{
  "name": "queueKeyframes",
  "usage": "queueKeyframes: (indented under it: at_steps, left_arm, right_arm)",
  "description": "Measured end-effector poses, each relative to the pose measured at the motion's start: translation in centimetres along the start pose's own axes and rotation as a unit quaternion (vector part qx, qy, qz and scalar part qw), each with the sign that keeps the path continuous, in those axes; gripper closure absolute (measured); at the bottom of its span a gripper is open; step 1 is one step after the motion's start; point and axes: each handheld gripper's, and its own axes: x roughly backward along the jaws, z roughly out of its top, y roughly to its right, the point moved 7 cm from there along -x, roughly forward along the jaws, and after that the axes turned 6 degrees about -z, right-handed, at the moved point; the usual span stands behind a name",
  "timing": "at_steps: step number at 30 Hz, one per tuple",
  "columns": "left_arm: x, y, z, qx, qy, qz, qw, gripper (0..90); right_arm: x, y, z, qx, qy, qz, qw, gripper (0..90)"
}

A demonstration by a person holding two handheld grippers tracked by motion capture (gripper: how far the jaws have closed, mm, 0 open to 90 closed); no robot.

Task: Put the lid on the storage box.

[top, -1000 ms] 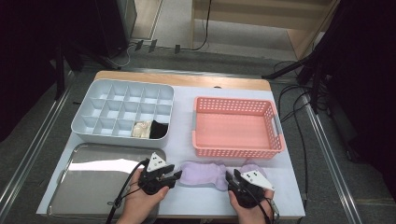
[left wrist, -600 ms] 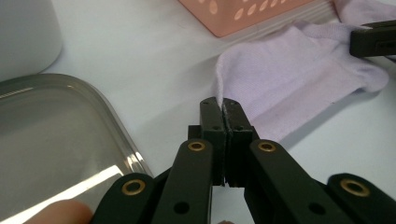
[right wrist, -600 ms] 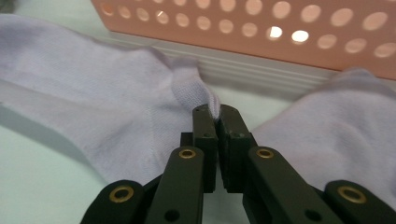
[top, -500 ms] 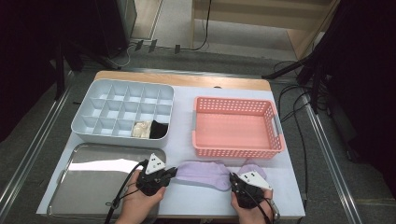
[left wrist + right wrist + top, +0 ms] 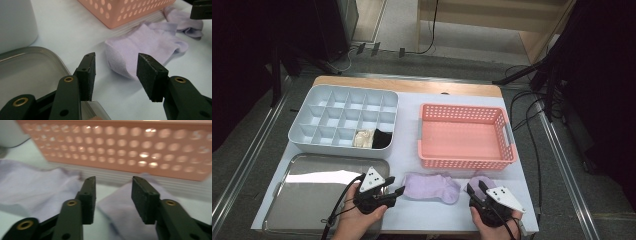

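A lilac sock (image 5: 432, 187) (image 5: 150, 40) (image 5: 30, 187) lies slack on the white table in front of the pink basket. A second lilac piece (image 5: 478, 178) (image 5: 183, 22) (image 5: 125, 212) lies to its right; I cannot tell whether the two are joined. My left gripper (image 5: 395, 186) (image 5: 116, 55) is open, its jaws have just been opening, and its tips stop just short of the sock's left end. My right gripper (image 5: 475, 186) (image 5: 113, 178) is open too, jaws just opened. The second lilac piece lies under and between its jaws, not pressed.
The pink basket (image 5: 464, 107) (image 5: 120, 12) (image 5: 125, 150) stands just behind the socks. A grey compartment tray (image 5: 342, 95) at the back left holds a cream item (image 5: 363, 138) and a black item (image 5: 382, 138). A metal tray (image 5: 312, 200) (image 5: 25, 67) lies beside my left gripper.
Both grippers held the lilac fabric pulled out between them; both have let go and opened. The fabric has gone slack, and my right gripper has shifted to the right.
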Motion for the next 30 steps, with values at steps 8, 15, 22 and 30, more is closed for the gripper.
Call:
queueKeyframes:
  at_steps: [8, 15, 22, 30]
  left_arm:
    - [0.6, -1.3, -0.3, 0.009, 0.001, 0.013, 0.9999, 51.8]
    - [0.5, -1.3, -0.4, 0.012, 0.000, 0.012, 0.9999, 52.3]
    - [0.6, -1.4, -0.4, 0.014, 0.000, 0.009, 0.9999, 52.8]
    - [0.5, -1.1, -0.3, 0.015, 0.003, 0.001, 0.9999, 53.0]
  right_arm:
    - [-0.8, 2.9, -1.6, -0.018, -0.034, -0.050, 0.9980, 45.6]
    - [-1.1, 2.1, -1.8, -0.019, -0.051, -0.038, 0.9978, 86.1]
    - [0.9, 0.8, 0.2, -0.014, -0.005, -0.015, 0.9998, 88.9]
    - [2.9, -4.7, 2.1, 0.034, 0.053, 0.059, 0.9963, 88.8]
